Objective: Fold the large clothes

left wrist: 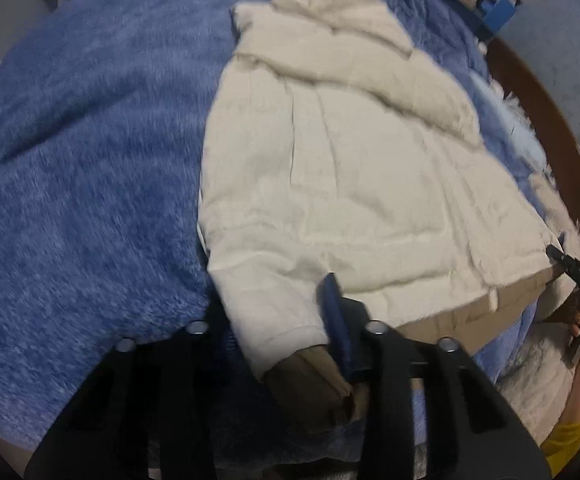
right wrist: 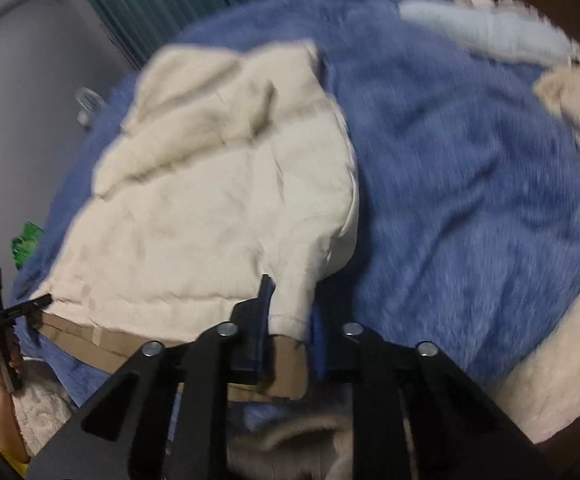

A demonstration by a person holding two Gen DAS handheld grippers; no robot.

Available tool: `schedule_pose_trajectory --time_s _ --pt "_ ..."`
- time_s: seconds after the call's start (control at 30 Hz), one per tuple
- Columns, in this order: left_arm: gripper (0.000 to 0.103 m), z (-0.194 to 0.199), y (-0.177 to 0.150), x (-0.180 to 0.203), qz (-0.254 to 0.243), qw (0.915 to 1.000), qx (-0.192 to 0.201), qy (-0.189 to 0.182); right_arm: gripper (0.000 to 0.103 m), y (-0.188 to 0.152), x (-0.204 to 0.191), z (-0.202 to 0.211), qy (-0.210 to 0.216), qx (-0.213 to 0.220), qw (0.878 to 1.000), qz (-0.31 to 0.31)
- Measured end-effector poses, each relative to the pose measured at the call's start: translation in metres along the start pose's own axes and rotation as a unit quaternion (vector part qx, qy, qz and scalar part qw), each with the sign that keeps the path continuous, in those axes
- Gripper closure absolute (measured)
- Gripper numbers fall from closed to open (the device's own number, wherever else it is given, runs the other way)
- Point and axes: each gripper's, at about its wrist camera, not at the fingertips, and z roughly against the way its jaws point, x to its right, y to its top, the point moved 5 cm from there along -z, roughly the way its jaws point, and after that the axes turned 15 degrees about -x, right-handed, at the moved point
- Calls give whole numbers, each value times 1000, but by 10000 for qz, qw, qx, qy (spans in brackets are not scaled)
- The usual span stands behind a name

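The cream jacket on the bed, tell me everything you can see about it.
The cream jacket is a puffy, quilted coat with a hood at its far end and tan ribbed cuffs and hem. It lies spread flat on the fuzzy blue blanket, sleeves folded along its sides. The left hand-held gripper is shut on one sleeve cuff, and the right hand-held gripper is shut on the other.

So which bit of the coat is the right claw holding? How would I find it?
Find the fuzzy blue blanket covering the bed, then the big cream puffy coat lying flat on it. Follow the coat's right-hand sleeve down to its end: the tan cuff sits squeezed in the right claw. It is darker and smoother than the cream quilting above it.
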Motion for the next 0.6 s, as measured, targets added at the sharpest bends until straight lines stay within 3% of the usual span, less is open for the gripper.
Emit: schedule_pose_trajectory --time_s 0.1,0.3,0.47,0.6 --pt "85 22 7 1 48 9976 489 -497 92 7 -12 19 82 504 9985 183" --pt "88 61 33 14 -102 9915 1152 -602 93 37 -38 39 142 1094 9931 390" --pt "90 93 76 22 -54 9826 1697 -756 93 81 -45 50 291 1538 9876 148" --pt "90 107 108 25 45 9773 2030 -604 93 121 -47 46 98 1905 9816 -27"
